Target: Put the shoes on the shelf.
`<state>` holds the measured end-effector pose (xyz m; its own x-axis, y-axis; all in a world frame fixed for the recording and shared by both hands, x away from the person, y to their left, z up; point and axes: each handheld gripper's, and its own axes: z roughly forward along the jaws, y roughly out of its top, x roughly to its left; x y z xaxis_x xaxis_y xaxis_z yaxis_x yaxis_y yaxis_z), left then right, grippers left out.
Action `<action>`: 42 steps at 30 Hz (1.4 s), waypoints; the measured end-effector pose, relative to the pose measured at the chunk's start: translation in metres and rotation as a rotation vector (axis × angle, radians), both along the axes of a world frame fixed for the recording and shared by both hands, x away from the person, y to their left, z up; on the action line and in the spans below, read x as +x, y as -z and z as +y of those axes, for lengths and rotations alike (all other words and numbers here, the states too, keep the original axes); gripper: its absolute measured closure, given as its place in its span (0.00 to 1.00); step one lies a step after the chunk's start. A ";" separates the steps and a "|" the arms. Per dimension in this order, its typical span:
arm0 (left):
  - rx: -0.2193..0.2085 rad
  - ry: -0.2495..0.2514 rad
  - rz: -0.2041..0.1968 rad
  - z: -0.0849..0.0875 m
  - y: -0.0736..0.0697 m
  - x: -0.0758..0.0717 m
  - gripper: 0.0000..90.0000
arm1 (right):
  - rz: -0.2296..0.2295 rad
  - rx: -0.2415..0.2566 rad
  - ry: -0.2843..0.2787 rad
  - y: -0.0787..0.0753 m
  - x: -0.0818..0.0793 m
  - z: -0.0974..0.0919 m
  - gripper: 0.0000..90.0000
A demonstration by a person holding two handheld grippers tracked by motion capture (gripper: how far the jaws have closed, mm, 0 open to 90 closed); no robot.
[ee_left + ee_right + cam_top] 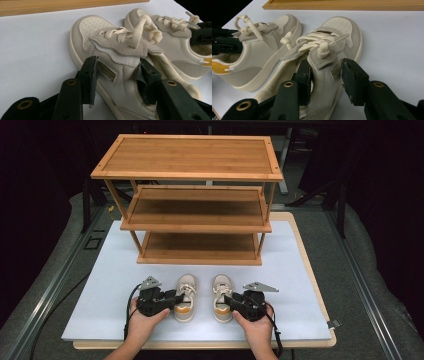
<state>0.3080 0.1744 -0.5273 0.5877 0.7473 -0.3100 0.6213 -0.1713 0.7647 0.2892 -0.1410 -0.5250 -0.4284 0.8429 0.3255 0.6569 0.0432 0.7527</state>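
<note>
Two small cream shoes with orange heel patches stand side by side on the white board, toes toward the rack: the left shoe point(185, 291) point(87, 30) and the right shoe point(221, 290) point(339, 27). My left gripper point(179, 299) point(117, 77) comes in from the left, its jaws astride the left shoe's middle behind the laces, with the pads against it. From the right, my right gripper point(227, 301) point(325, 77) grips the right shoe the same way, one jaw at the tongue and the other on the outer side wall. Both shoes rest on the board.
A three-tier bamboo rack point(200, 170) stands just beyond the shoes, all its shelves bare. The white board point(115, 270) lies on a wooden tabletop with open surface left and right of the shoes. Cables trail from both grippers toward the near edge.
</note>
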 end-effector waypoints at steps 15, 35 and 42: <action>-0.008 -0.005 0.011 -0.013 0.000 0.000 0.61 | -0.005 0.029 -0.007 0.002 0.001 0.016 0.66; -0.002 -0.015 0.009 -0.022 0.000 0.000 0.61 | 0.003 0.061 0.020 0.004 -0.003 0.028 0.65; -0.008 -0.029 0.011 -0.021 0.000 0.005 0.61 | 0.014 0.083 0.018 0.004 0.002 0.030 0.65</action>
